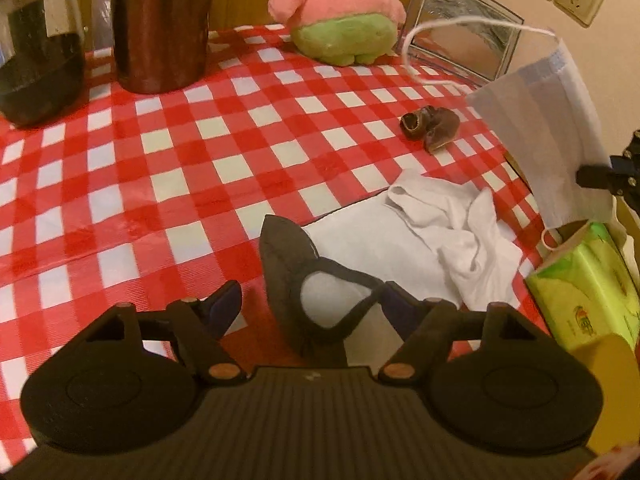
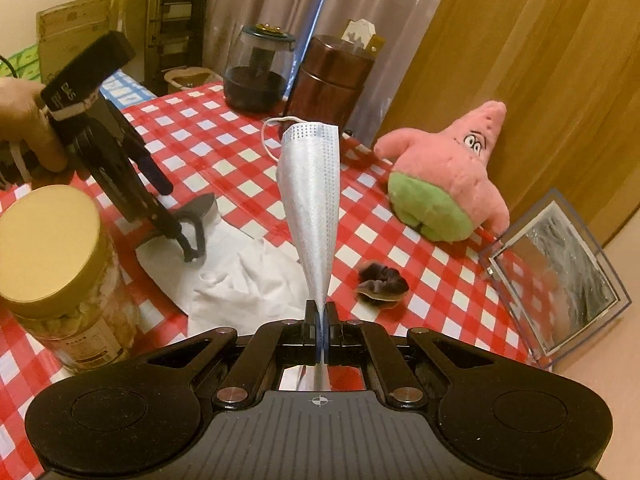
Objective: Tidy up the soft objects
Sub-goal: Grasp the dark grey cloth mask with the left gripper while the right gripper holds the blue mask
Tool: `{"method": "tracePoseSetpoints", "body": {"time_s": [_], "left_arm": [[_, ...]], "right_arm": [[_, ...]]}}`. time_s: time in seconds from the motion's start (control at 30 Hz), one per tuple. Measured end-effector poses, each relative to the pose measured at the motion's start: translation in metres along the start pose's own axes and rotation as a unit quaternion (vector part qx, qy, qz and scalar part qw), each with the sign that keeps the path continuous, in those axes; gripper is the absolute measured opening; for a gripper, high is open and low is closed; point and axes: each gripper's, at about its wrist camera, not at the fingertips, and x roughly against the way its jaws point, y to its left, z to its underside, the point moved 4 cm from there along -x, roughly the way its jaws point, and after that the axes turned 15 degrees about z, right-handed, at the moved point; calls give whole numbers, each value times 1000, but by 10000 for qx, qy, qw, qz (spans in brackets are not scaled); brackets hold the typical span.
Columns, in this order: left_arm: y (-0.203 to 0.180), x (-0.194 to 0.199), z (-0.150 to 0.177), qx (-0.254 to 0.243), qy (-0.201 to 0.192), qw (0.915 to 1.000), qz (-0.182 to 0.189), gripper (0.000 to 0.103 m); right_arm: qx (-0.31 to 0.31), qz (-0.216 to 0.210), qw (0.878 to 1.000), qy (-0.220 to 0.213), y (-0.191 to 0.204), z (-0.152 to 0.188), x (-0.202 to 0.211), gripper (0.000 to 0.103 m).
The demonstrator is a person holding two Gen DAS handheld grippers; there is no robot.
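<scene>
Right claw [image 2: 319, 312]: pinching face mask [image 2: 312, 200], lifted. Left claw [image 1: 310, 300]: spread around dark eye mask [image 1: 304, 276] on bench [image 1: 160, 184]. Unsorted: white cloth [image 1: 452, 232], scrunchie [image 1: 430, 126], plush [image 1: 340, 12]

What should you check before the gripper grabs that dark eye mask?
1. Right gripper holds the face mask firmly: ok, shut on its edge.
2. Left gripper open enough: ok, a finger on each side of the eye mask.
3. Pads pressing the eye mask: not ok, not yet squeezing.
4. White cloth out of the grip: cannot tell; the eye mask lies partly on it.
5. Hanging face mask clear of the left gripper: ok, off to the side.
</scene>
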Motion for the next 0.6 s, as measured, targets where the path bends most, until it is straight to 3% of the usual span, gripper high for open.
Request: {"method": "tracePoseSetpoints", "body": {"time_s": [0.33,0.43,0.5,0.6], "left_arm": [[5,-19,-3,113,81,9999,-53,50],[8,-20,-3,135,87,9997,-178,39],[11,-19,-4,189,99,9994,-289,21],[13,-18,-4,237,145,9988,-406,13]], "right_arm": [[-48,-71,9999,66,3,4,-6,1],[-66,-63,9999,51,3,3,-5,1],[-75,-37,10000,36,3,1,-4,1],[-118,-10,9999,17,2,0,-2,1]]}}
